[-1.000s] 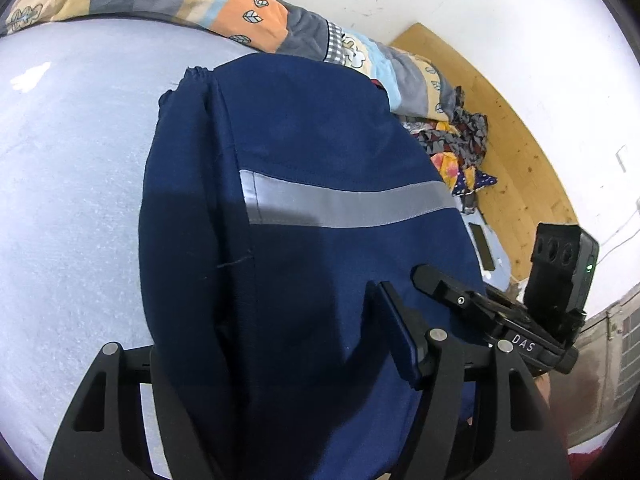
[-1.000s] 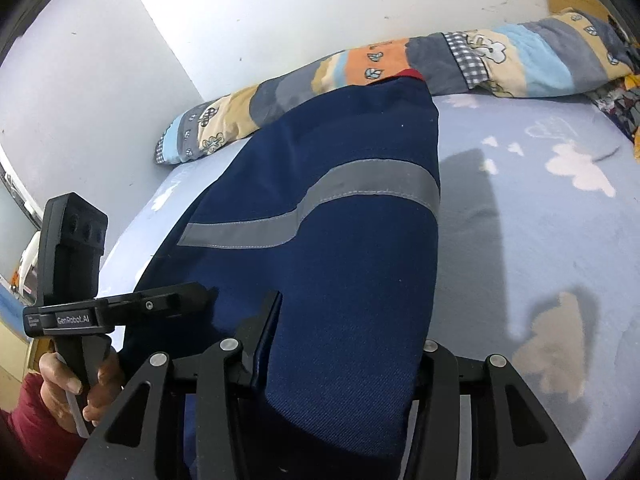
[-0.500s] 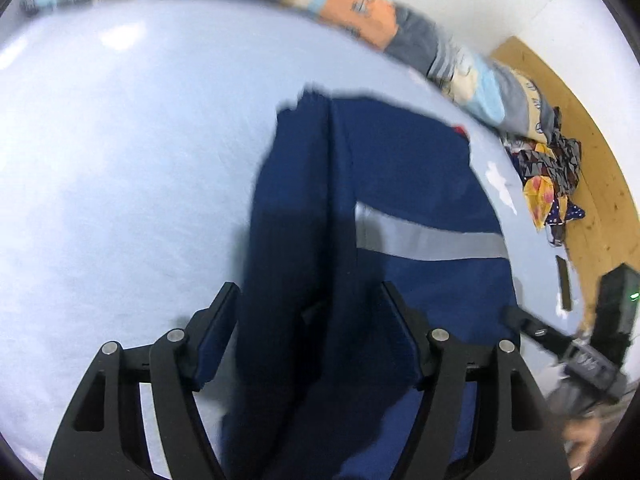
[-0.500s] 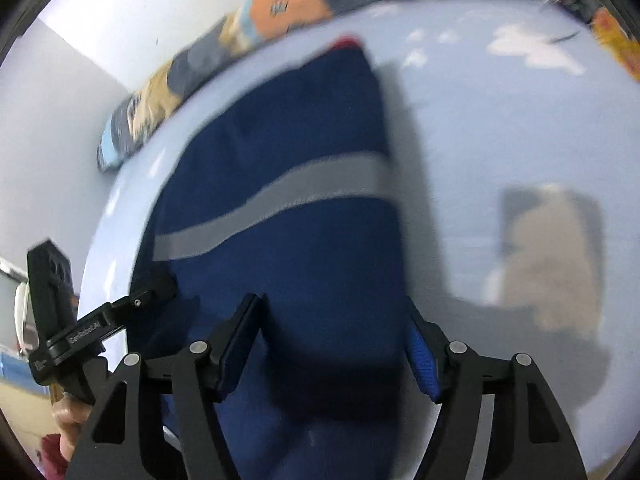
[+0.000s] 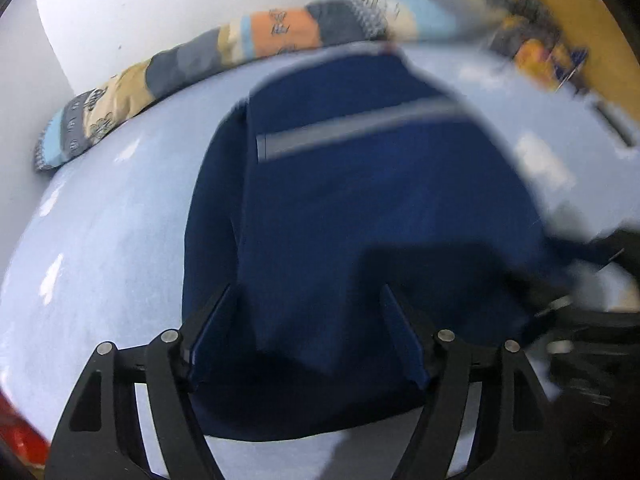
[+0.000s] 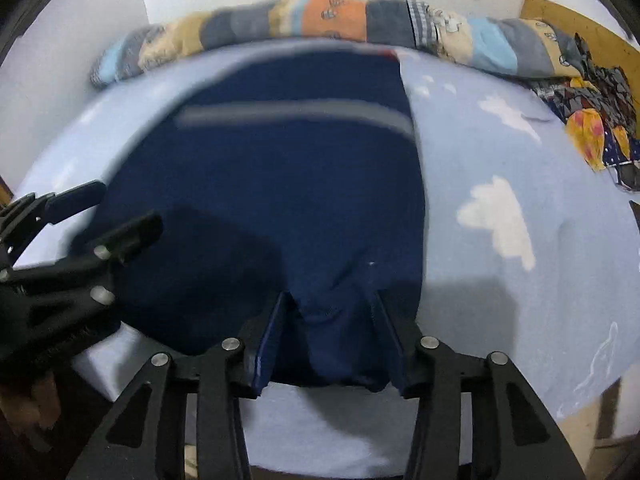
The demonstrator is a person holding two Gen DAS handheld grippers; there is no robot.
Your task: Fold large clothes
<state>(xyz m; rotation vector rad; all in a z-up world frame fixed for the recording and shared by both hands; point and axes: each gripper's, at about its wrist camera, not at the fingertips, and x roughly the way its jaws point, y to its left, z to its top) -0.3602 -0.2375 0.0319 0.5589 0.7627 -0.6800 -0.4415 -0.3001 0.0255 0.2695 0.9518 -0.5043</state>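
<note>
The navy blue work garment with a grey reflective stripe (image 5: pixel 352 208) lies folded lengthwise on the pale blue cloud-print bed sheet (image 6: pixel 520 184), its far end near the rolled patchwork quilt (image 6: pixel 332 16) along the wall. Both claws sit at the near hem.

The left claw (image 5: pixel 308 332) has just been widening; its fingers straddle the left part of the hem, standing wide apart, and the pads do not seem to pinch the cloth. The right claw (image 6: pixel 332 332) has just been narrowing, and a bunched tuck of the hem rises between its pads; it looks clamped on that fabric, though blur makes the contact hard to confirm.

The step in hand seems to be taking hold of the near edge for a crosswise fold. Next, the left claw would need to close on its corner of the hem. Then both should lift together and carry the edge toward the stripe end, keeping the two layers aligned so the side fold does not slip open.
</note>
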